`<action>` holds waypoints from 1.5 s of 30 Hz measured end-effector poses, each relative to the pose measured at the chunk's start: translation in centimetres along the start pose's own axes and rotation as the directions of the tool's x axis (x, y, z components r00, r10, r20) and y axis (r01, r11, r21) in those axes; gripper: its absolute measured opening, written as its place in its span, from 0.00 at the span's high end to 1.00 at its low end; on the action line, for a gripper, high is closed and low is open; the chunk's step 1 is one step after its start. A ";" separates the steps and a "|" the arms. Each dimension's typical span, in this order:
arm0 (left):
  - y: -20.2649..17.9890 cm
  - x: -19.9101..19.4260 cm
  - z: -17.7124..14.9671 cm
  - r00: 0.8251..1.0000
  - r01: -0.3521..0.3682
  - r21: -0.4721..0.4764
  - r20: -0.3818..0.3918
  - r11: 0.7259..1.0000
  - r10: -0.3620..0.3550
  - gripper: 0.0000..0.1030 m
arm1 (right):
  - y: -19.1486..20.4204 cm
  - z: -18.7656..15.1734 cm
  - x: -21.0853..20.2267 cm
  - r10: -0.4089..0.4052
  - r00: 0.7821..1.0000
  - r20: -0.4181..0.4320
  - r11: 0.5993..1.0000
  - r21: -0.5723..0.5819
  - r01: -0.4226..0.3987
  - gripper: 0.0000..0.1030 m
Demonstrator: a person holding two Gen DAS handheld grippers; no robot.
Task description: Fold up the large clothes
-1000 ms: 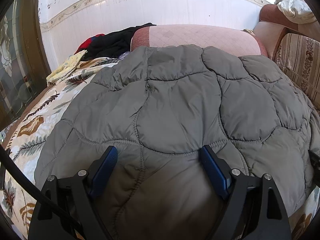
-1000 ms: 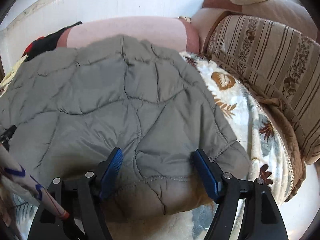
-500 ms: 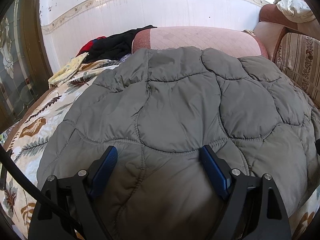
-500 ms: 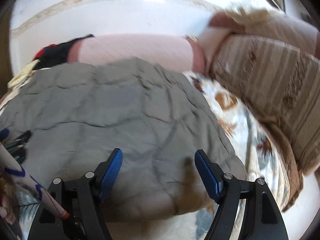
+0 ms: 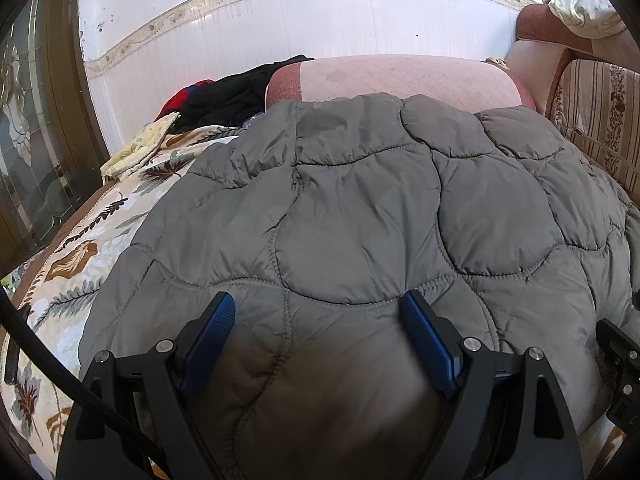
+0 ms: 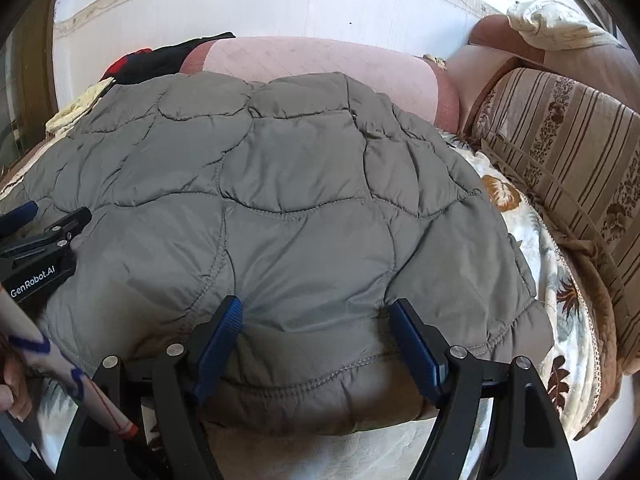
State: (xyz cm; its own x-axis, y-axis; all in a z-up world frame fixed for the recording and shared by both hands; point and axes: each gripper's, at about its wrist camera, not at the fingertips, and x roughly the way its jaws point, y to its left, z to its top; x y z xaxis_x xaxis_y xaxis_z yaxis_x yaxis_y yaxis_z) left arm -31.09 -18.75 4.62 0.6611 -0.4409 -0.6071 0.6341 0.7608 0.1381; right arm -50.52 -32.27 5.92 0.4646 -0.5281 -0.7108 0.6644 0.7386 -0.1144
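Observation:
A grey quilted jacket (image 5: 360,216) lies spread flat on a leaf-patterned bedcover (image 5: 92,248); it also shows in the right wrist view (image 6: 288,208). My left gripper (image 5: 318,312) is open, its blue-padded fingers straddling the jacket's near edge over the left part. My right gripper (image 6: 316,316) is open too, jaws wide over the jacket's near hem on the right part. The left gripper's body (image 6: 40,256) shows at the left of the right wrist view, resting over the jacket. Neither gripper holds fabric.
A pink bolster (image 5: 400,80) lies behind the jacket, with black and red clothes (image 5: 228,96) and a yellow cloth (image 5: 136,148) to its left. A striped sofa back (image 6: 568,168) runs along the right. A glazed door (image 5: 24,152) stands left.
The right gripper moved left and closer over the jacket's near hem; the left gripper now shows in its view. The left wrist view shifted slightly right. Both stayed open.

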 end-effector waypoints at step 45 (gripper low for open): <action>0.9 -5.3 -2.0 1.000 0.019 -0.027 0.017 0.999 -0.019 0.17 | 0.5 -0.1 -3.1 0.046 0.997 0.068 0.999 -0.001 -0.046 0.18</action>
State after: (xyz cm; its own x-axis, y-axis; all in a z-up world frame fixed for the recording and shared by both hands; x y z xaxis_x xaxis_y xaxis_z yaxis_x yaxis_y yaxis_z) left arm -34.85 -14.76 6.40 0.6561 -0.4631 -0.5958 0.6353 0.7651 0.1049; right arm -51.71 -30.22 7.95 0.5335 -0.5207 -0.6665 0.6417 0.7626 -0.0821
